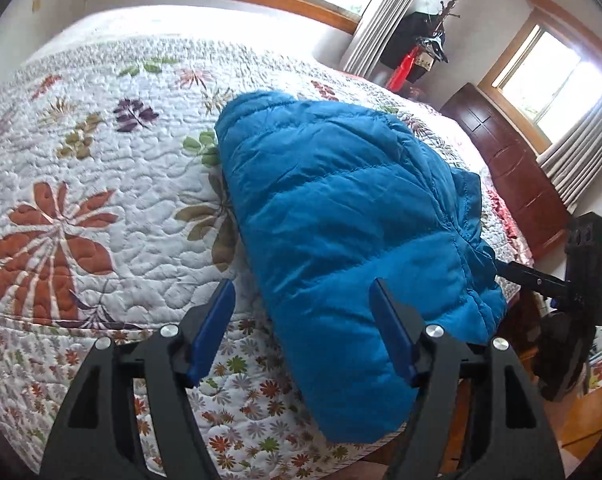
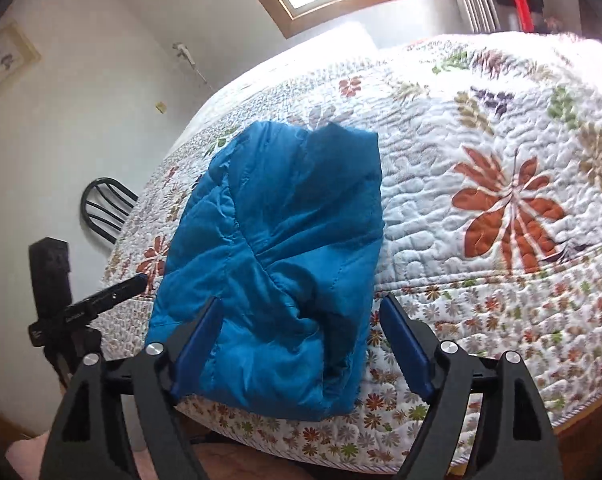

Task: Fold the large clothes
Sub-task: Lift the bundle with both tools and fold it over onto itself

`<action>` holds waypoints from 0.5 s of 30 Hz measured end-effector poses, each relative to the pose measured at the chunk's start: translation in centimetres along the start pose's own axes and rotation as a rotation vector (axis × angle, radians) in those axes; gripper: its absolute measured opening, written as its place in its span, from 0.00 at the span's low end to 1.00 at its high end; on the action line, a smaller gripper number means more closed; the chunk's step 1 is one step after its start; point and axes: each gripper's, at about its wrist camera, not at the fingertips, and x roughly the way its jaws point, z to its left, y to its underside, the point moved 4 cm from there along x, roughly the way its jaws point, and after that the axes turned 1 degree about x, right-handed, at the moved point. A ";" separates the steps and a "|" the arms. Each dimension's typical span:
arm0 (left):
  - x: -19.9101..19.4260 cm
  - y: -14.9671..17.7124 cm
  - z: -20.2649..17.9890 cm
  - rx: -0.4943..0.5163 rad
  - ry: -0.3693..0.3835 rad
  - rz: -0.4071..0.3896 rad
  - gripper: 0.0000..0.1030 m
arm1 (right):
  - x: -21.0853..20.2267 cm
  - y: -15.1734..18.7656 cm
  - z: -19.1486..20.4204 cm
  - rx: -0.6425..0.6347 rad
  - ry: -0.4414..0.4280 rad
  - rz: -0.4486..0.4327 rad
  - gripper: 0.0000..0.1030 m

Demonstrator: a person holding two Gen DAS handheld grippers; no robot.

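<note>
A blue quilted puffer jacket (image 1: 341, 220) lies folded in a thick bundle at the near edge of the bed; it also shows in the right wrist view (image 2: 277, 248). My left gripper (image 1: 303, 300) is open and empty, held just short of the bundle's near left side. My right gripper (image 2: 301, 316) is open and empty, its blue-padded fingers (image 2: 199, 344) spread to either side of the bundle's near end. The other gripper shows at the jacket's far side in each view (image 1: 541, 280) (image 2: 101, 300).
The bed carries a white floral quilt (image 1: 101, 200) whose edge drops off near me. A dark wooden dresser (image 1: 509, 176) and curtained windows stand beyond the bed. A black chair (image 2: 105, 208) stands by the wall. Wooden floor (image 1: 593, 412) lies below.
</note>
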 end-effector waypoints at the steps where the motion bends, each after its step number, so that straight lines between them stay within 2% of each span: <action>1: 0.6 0.2 0.4 -0.016 0.030 0.023 0.67 | 0.8 0.0 -0.8 0.026 -0.018 0.023 0.79; 3: 2.2 0.2 1.1 -0.038 0.100 0.067 0.69 | 2.5 0.1 -1.9 0.071 -0.048 0.057 0.79; 5: 3.5 0.2 1.4 -0.060 0.167 0.088 0.77 | 4.1 0.2 -2.7 0.112 -0.108 0.086 0.83; 9: 6.1 0.3 1.5 -0.116 0.321 0.144 0.82 | 6.7 0.2 -3.3 0.157 -0.229 0.120 0.87; 11: 6.9 0.3 1.2 -0.132 0.343 0.142 0.84 | 8.1 0.3 -2.9 0.161 -0.288 0.144 0.87; 12: 7.0 0.3 0.9 -0.129 0.349 0.132 0.84 | 8.4 0.2 -2.6 0.154 -0.303 0.140 0.85; 13: 6.8 0.3 0.6 -0.122 0.347 0.116 0.79 | 8.6 0.2 -2.2 0.147 -0.318 0.137 0.81; 15: 6.0 0.2 0.2 -0.099 0.338 0.076 0.67 | 8.5 0.0 -1.4 0.121 -0.330 0.127 0.65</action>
